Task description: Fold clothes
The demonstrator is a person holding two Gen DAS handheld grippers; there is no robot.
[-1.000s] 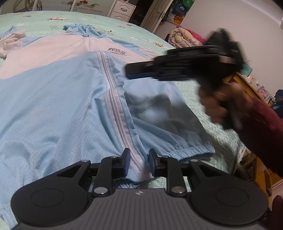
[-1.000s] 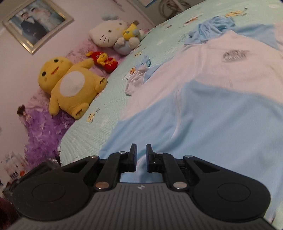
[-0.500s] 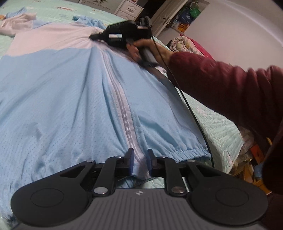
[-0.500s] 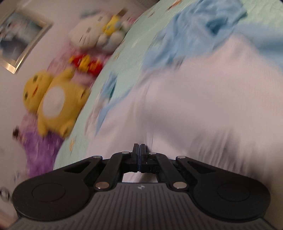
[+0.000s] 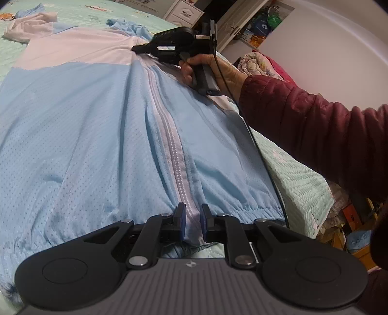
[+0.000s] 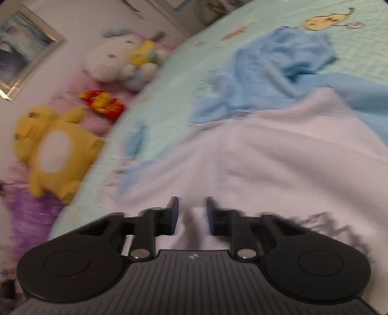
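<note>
Left wrist view: we pinch the hem of the light-blue and white mesh jacket (image 5: 97, 135), spread flat on the mint-green quilted bed (image 5: 298, 179), in the left gripper (image 5: 192, 223), pads pressing its white zipper band (image 5: 169, 145). At the white chest panel, our right gripper (image 6: 191, 215) stands with jaws apart over a small ridge of cloth, not pinching it. Lifting now would likely leave the collar end behind, dragging the thin mesh askew and bunching the fold.

Mint quilted bed (image 5: 303, 179); white drawers (image 5: 184, 12) beyond; framed picture (image 6: 21, 46) on pale wall.
</note>
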